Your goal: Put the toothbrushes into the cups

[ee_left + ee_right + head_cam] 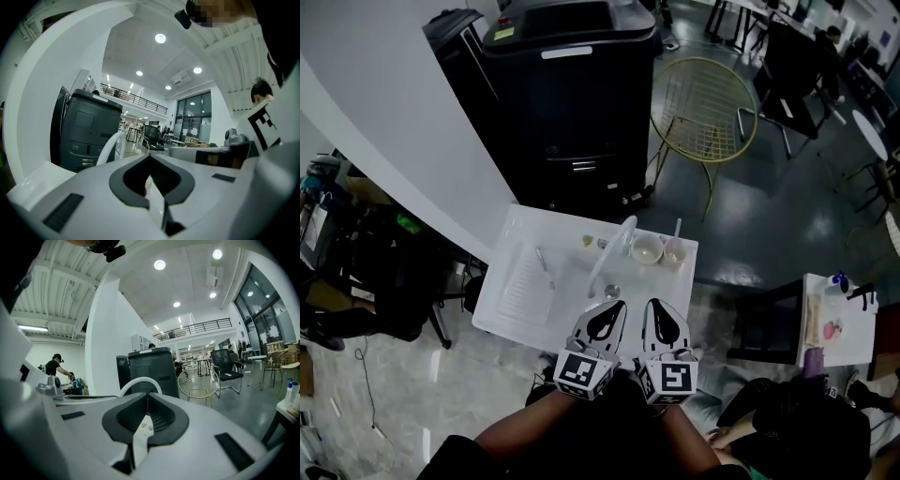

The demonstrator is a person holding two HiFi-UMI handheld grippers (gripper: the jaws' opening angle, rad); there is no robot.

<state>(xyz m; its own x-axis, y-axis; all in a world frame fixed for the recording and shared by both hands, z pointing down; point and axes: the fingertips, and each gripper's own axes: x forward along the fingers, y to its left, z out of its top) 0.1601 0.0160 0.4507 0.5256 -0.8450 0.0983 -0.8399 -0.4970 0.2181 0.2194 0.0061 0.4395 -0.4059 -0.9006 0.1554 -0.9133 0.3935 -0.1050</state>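
Both grippers are hovering side by side at the near edge of the white moulded sink desk (511, 291) — left gripper (612, 309), right gripper (657, 307). Each gripper's jaws are pressing together on nothing. Each gripper view is showing only the pads meeting at the tips, with the white arched faucet (616, 246) beyond. This is reading as a ready stance, with nothing picked up yet.

One slim pale toothbrush (545, 268) is lying flat on the ribbed drainboard (520, 286) at the left, well apart from both grippers. Its long axis is running mostly away from the person, with the far end leaning slightly left. Which end is carrying the bristles is too small to tell. Lying flat like this, it is probably calling for a pinch across the handle from above.

At the far right of the desk, a cream round cup (646, 249) is sitting with a pinkish cup (673, 254) just beside it. A thin white stick (677, 230) is standing upright out of the pinkish cup — likely a toothbrush already placed, so the cream cup is probably waiting for the other. The left gripper is sitting nearer the lying brush, and its jaws will need opening first.
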